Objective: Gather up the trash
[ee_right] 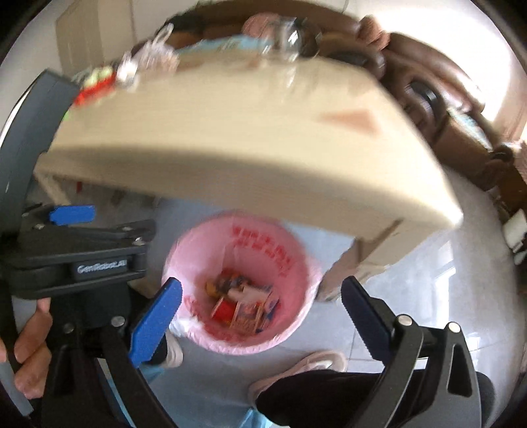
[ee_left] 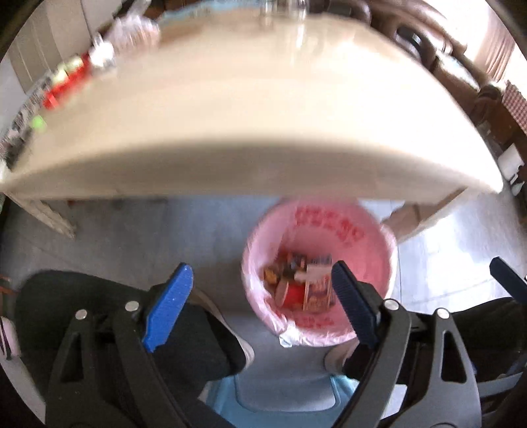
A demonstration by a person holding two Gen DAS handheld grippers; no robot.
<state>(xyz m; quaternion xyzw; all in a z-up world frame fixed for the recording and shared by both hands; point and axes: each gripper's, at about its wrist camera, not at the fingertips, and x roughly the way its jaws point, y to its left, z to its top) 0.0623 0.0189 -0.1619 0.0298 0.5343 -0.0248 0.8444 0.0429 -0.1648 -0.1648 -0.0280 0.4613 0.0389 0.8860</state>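
A bin lined with a pink bag (ee_left: pixel 362 237) stands on the floor under the table's near edge; it also shows in the right wrist view (ee_right: pixel 290 273). Several wrappers and small packets (ee_left: pixel 303 283) lie at its bottom, also seen from the right (ee_right: pixel 243 303). My left gripper (ee_left: pixel 262 273) hangs open and empty above the bin's left rim. My right gripper (ee_right: pixel 262 293) hangs open and empty right over the bin. More trash, a red packet (ee_left: pixel 62 89) and clear wrappers (ee_left: pixel 131 29), lies at the table's far left.
A beige table (ee_left: pixel 250 108) fills the upper half of both views. A brown sofa (ee_right: pixel 438 98) stands behind it. The person's legs and pink shoes (ee_right: pixel 309 362) are beside the bin. The left gripper's body (ee_right: pixel 79 256) shows at left in the right wrist view.
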